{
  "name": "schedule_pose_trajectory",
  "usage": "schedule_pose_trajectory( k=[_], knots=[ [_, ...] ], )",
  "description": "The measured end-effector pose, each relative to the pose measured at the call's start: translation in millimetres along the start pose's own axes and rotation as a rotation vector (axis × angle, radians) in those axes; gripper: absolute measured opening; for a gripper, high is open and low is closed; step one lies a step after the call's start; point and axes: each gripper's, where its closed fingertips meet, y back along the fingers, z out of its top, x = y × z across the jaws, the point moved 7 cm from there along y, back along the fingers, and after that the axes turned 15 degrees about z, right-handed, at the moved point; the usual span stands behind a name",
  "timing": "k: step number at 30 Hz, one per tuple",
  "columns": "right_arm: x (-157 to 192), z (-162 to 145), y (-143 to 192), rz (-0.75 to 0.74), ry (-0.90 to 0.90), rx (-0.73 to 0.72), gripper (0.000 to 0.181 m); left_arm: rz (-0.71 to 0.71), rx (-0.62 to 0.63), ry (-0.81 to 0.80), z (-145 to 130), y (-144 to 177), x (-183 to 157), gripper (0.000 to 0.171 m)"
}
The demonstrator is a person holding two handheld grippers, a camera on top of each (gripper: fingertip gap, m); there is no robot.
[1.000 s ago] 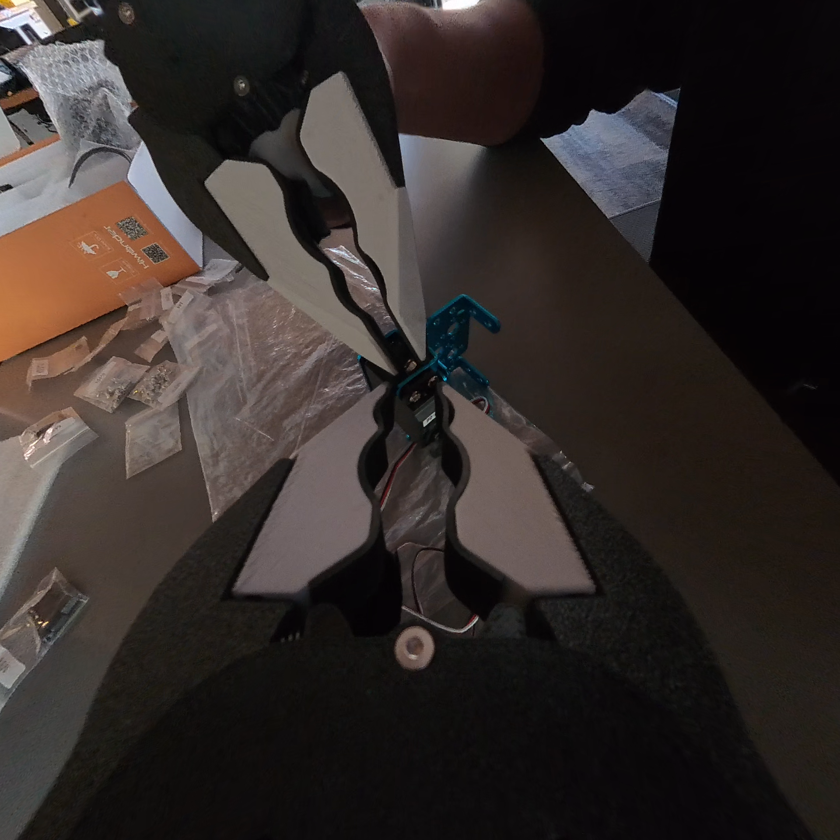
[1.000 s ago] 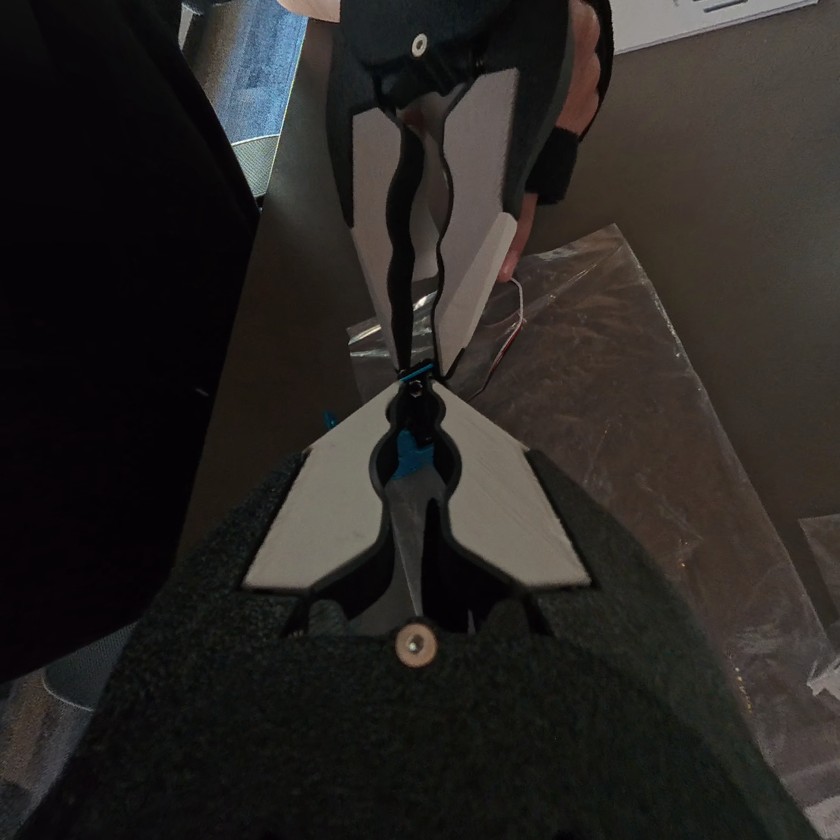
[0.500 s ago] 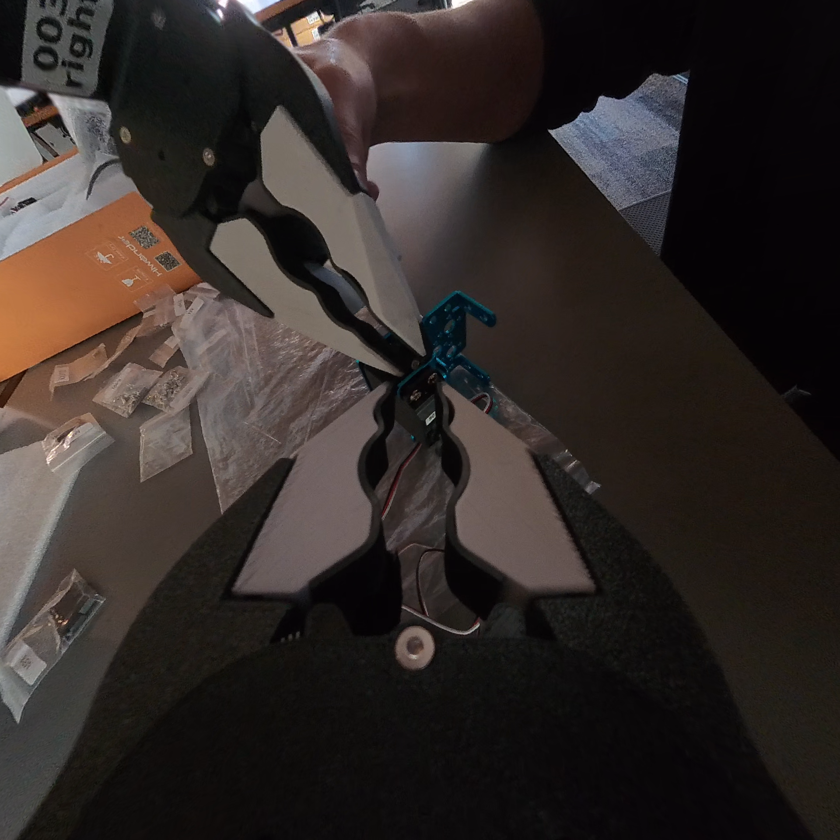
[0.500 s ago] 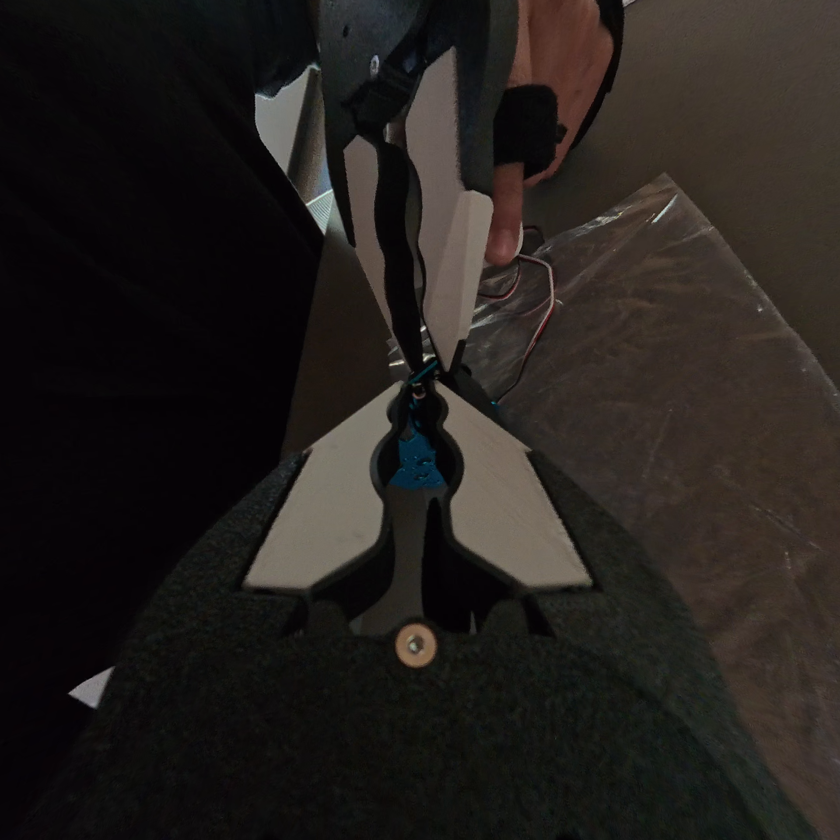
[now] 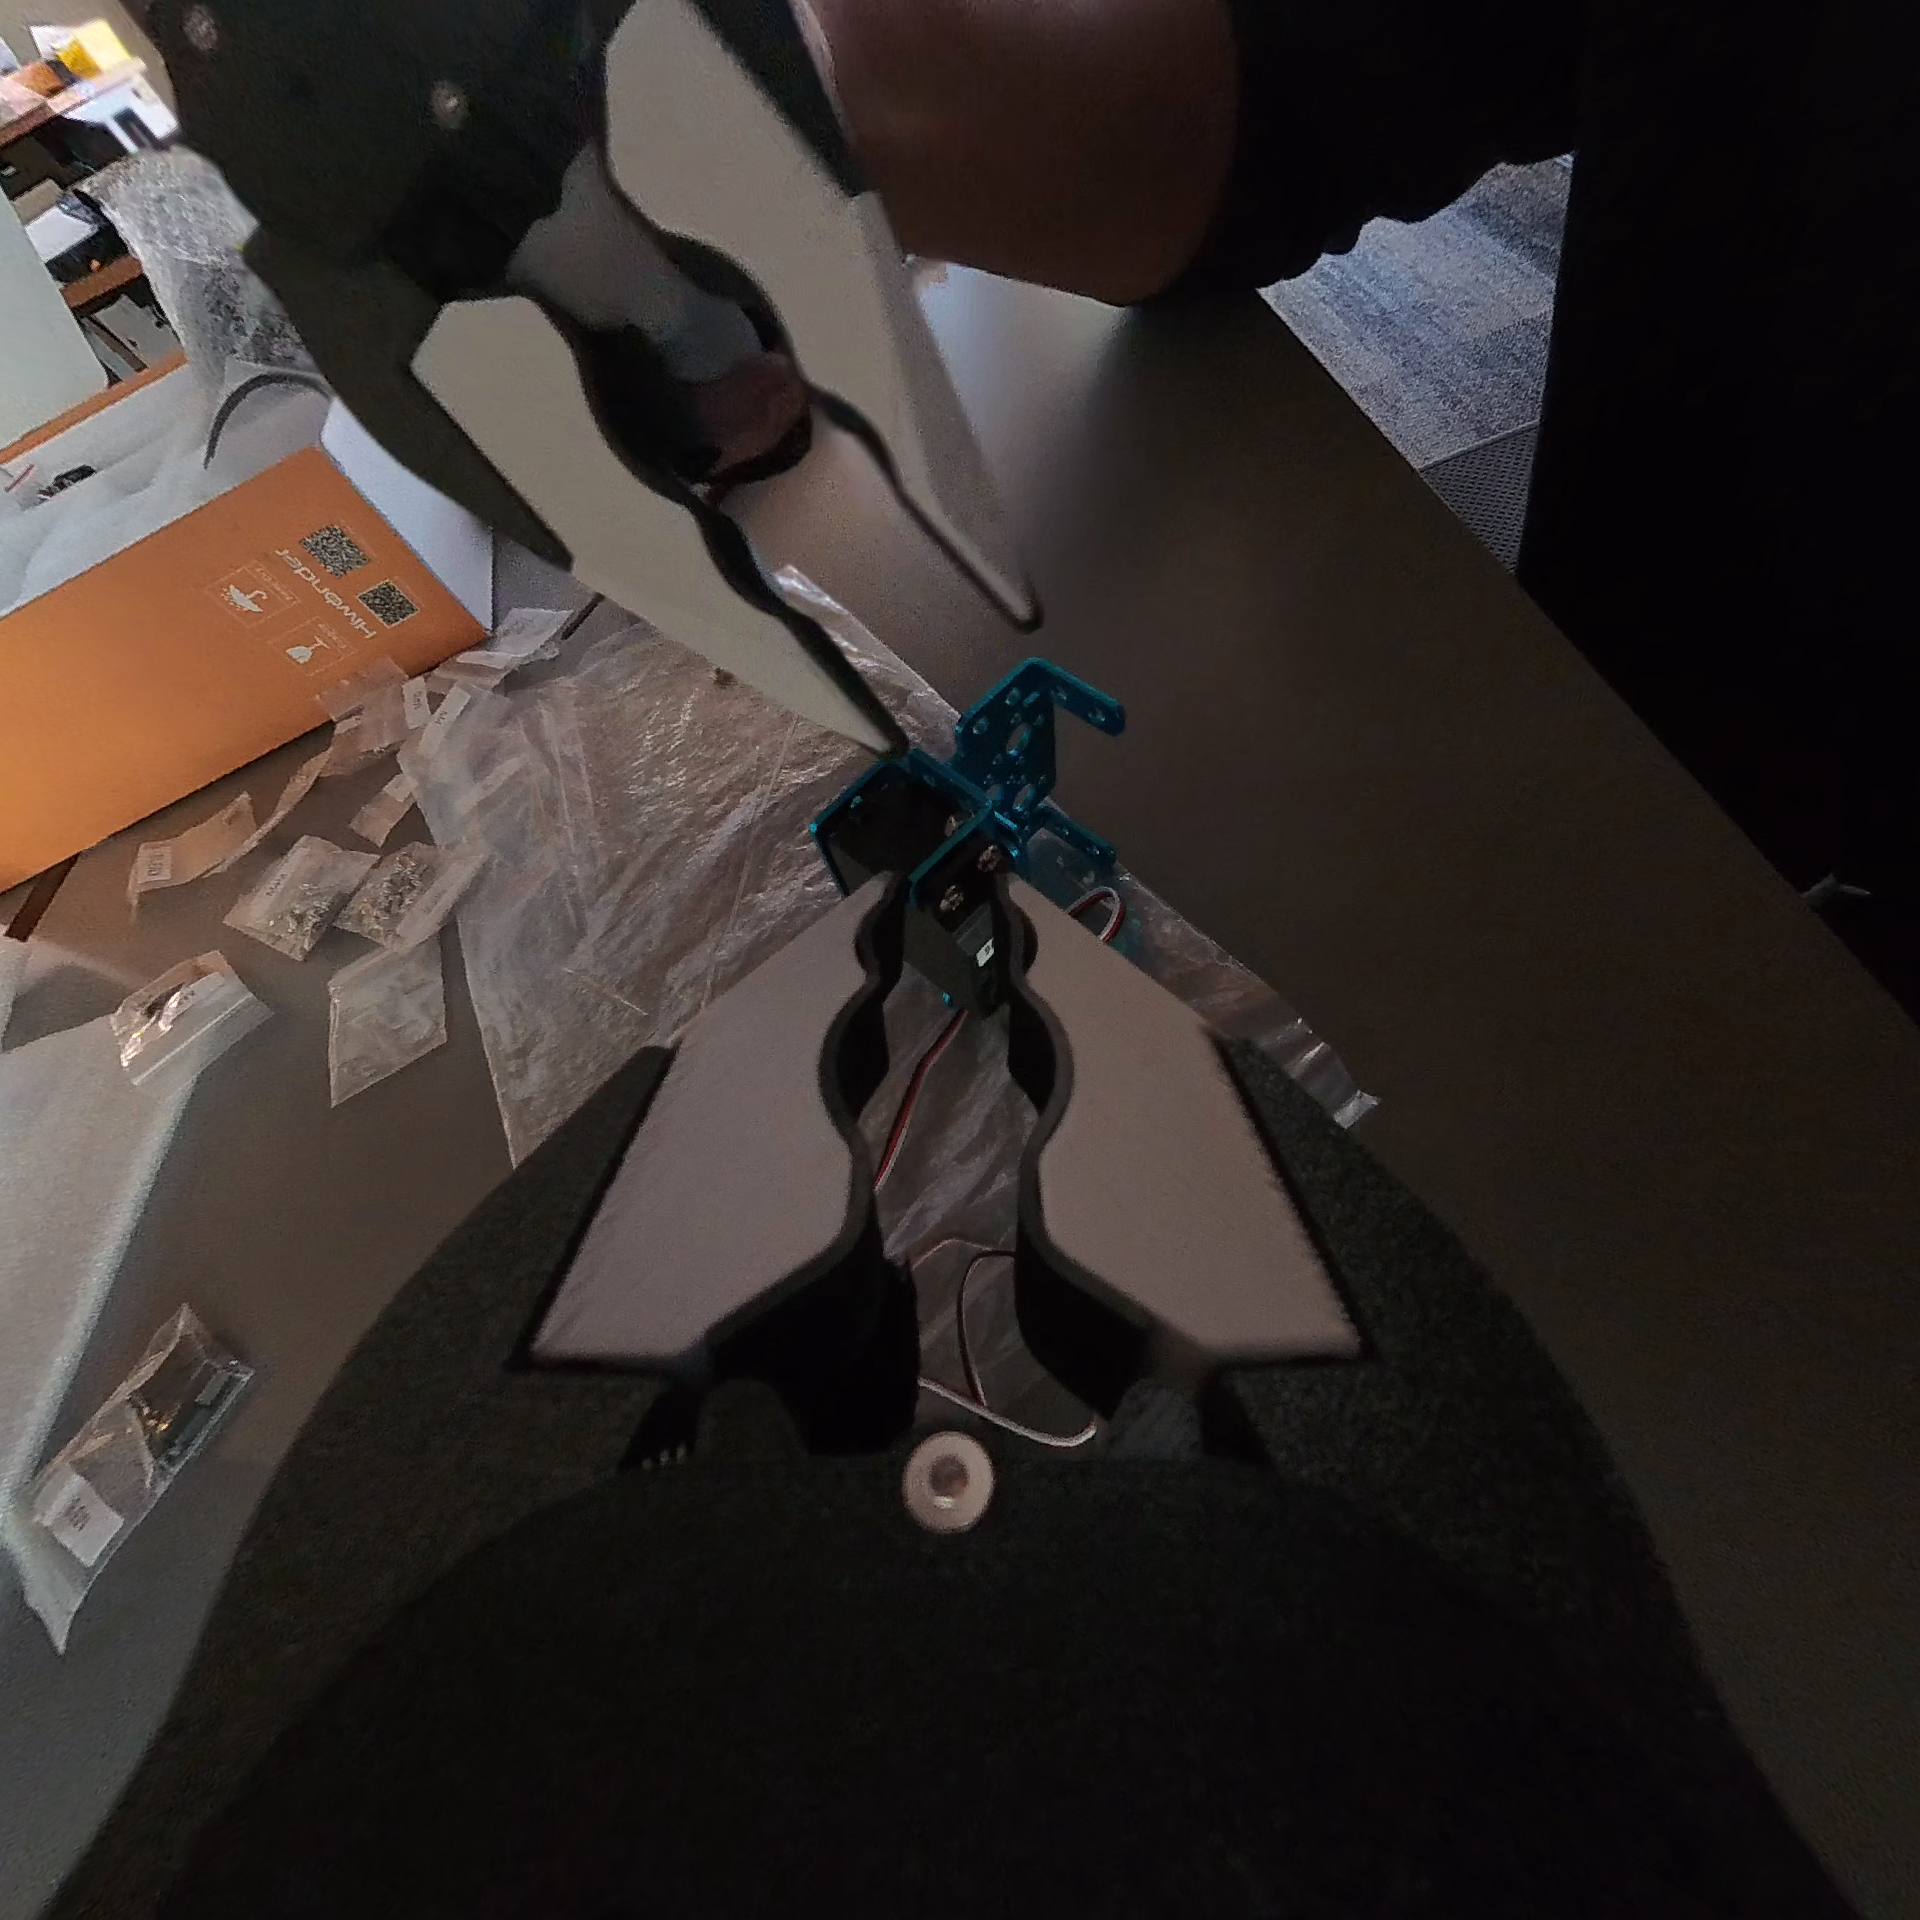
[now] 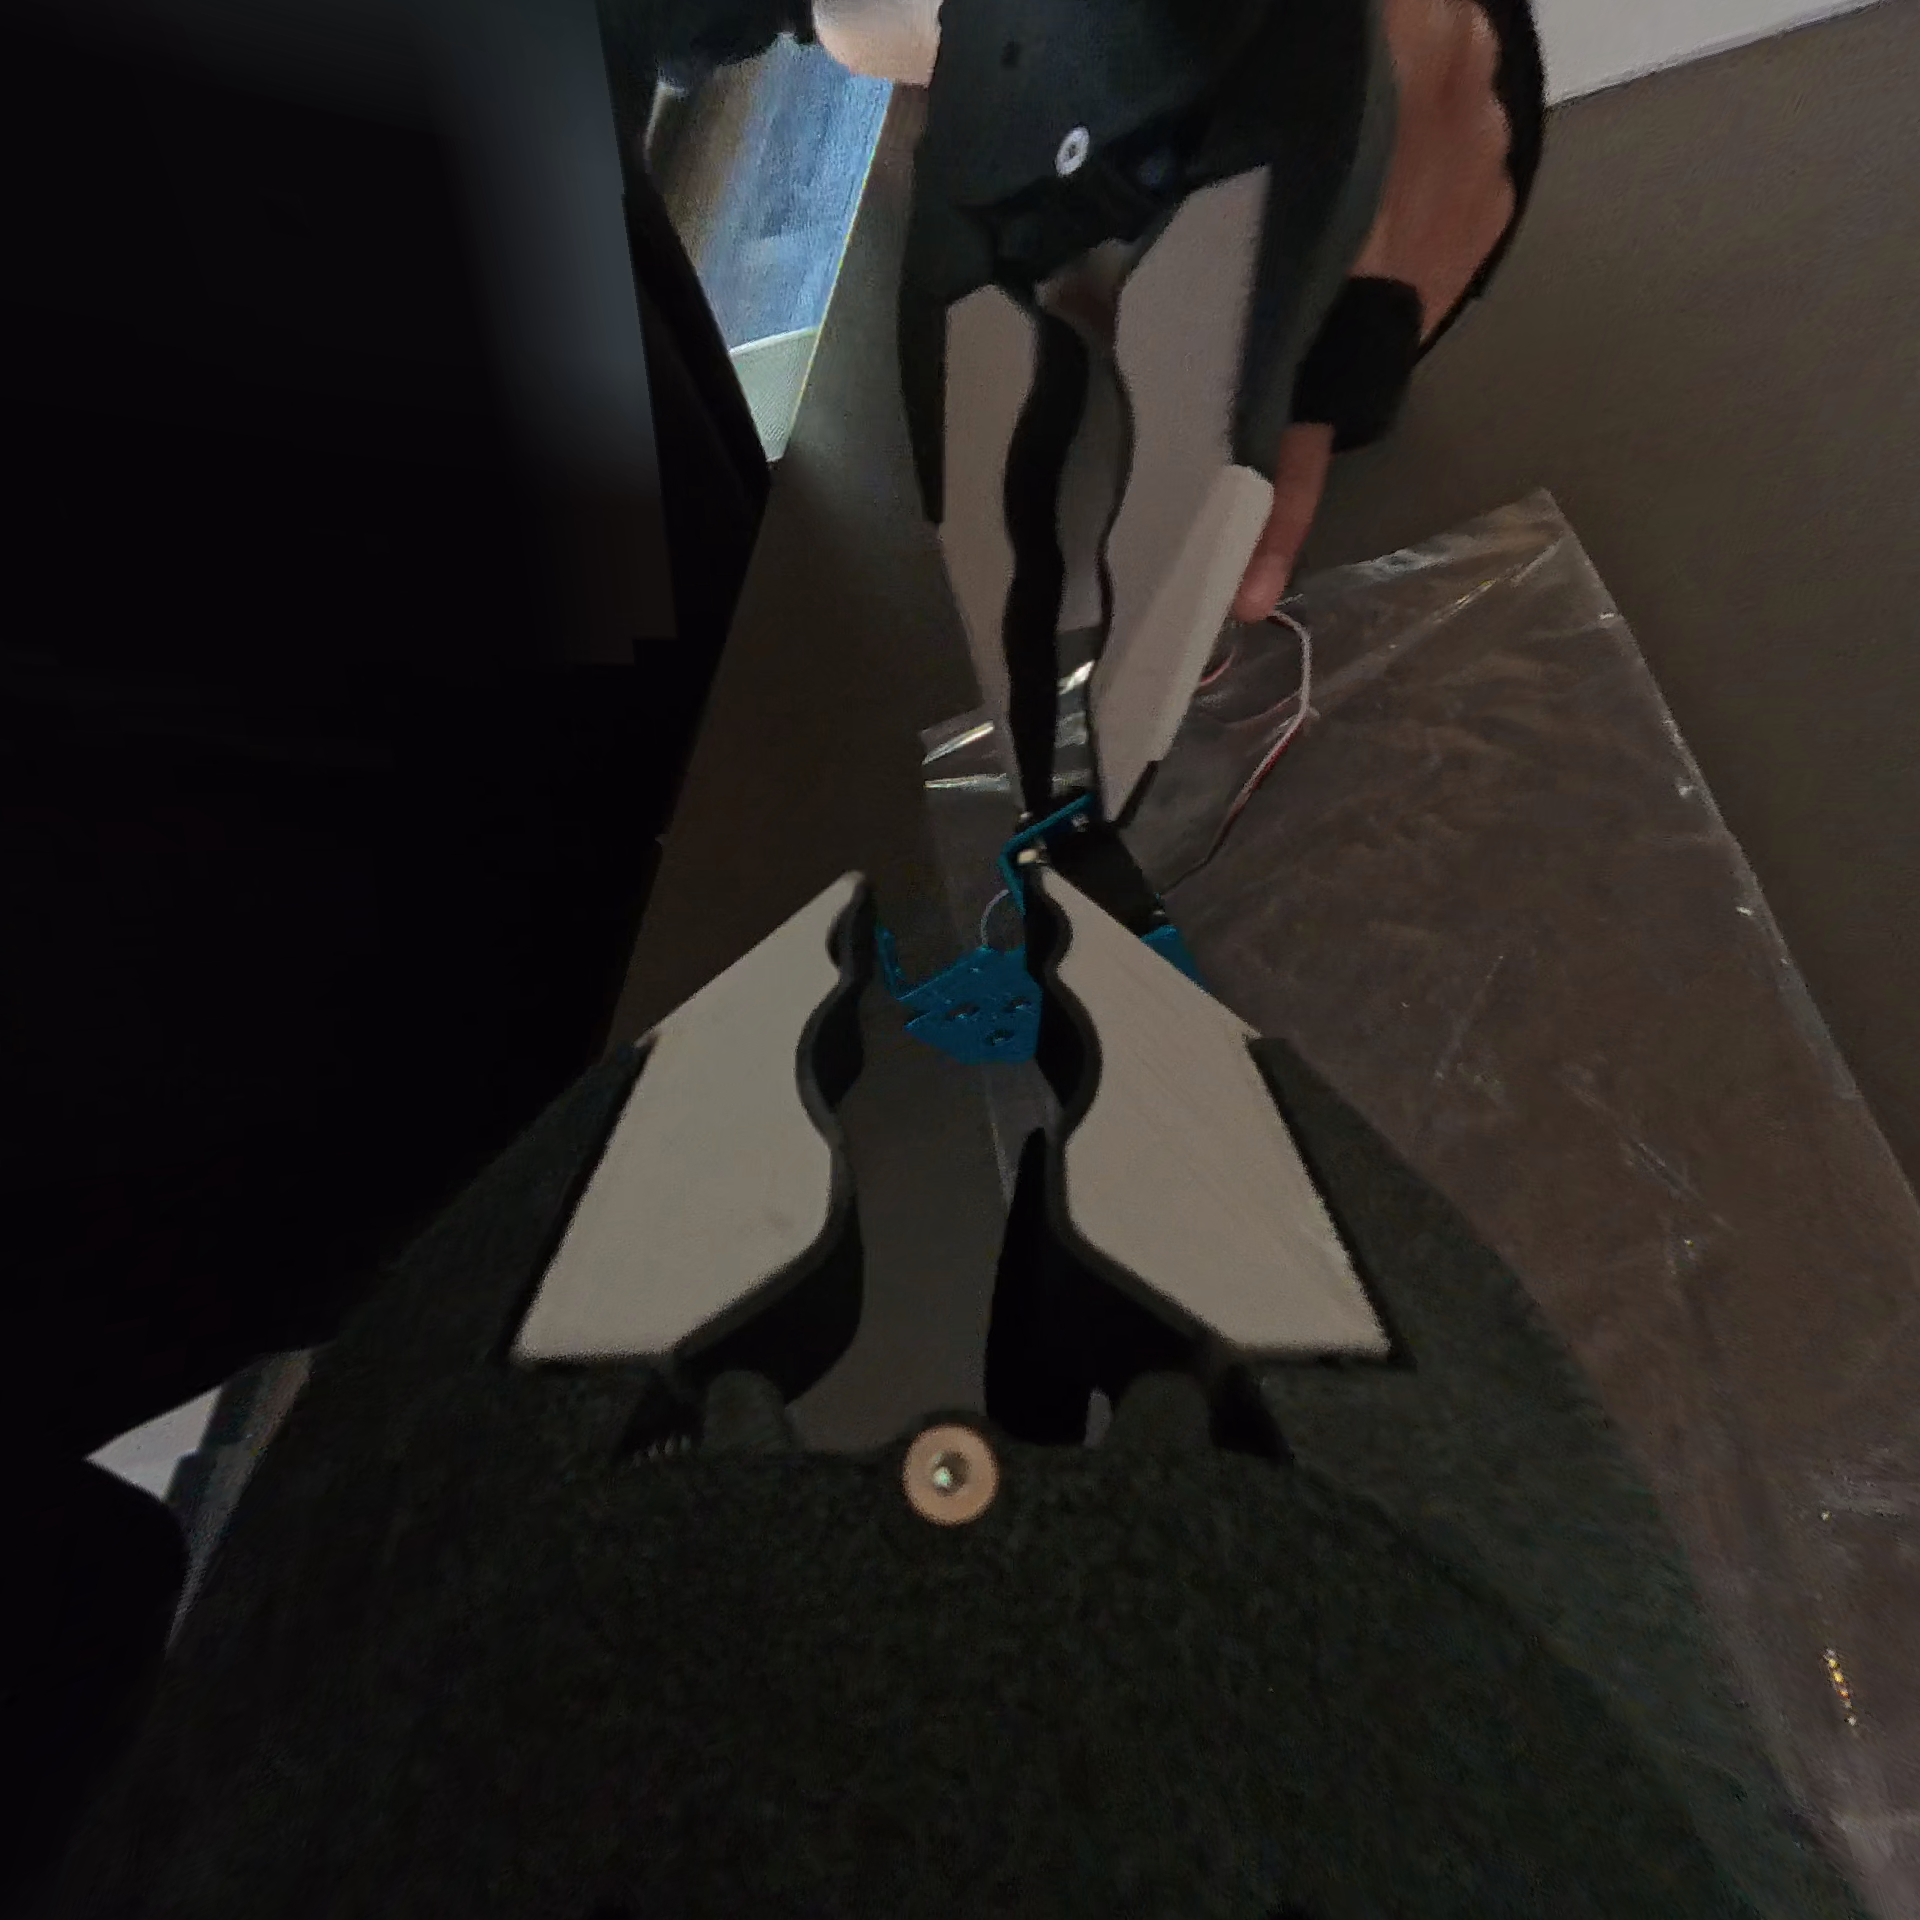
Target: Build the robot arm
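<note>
Left hand-held gripper [image 5: 940,914] clamped on black servo [image 5: 951,935] in blue bracket [image 5: 1013,764], lifted above plastic bag [image 5: 665,821] on tabletop [image 5: 1351,831], likely to steady it. Right hand-held gripper [image 6: 951,894] spread apart, 1 tip [image 5: 883,743] near bracket, holding nothing.

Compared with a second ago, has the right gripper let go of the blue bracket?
Yes. In the left wrist view the right gripper has opened; one tip is beside the blue bracket, the other apart from it over the dark table.
</note>
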Motion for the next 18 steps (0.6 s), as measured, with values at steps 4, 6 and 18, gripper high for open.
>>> schedule_pose_trajectory(
  k=[4,6,18],
  knots=[
    [1.8,-0.7,-9.7,-0.039,0.024,0.073,0.031,0.002,0.001,-0.002,0.0,-0.2,-0.1,0.016],
    [1.0,-1.1,-11.2,-0.045,0.022,0.078,0.031,0.003,0.001,-0.003,0.2,-0.3,-0.3,0.016],
    [-3.6,-0.6,-15.7,-0.081,0.031,0.092,0.031,0.007,0.004,-0.010,0.4,-0.6,-0.7,0.015]
  ],
)
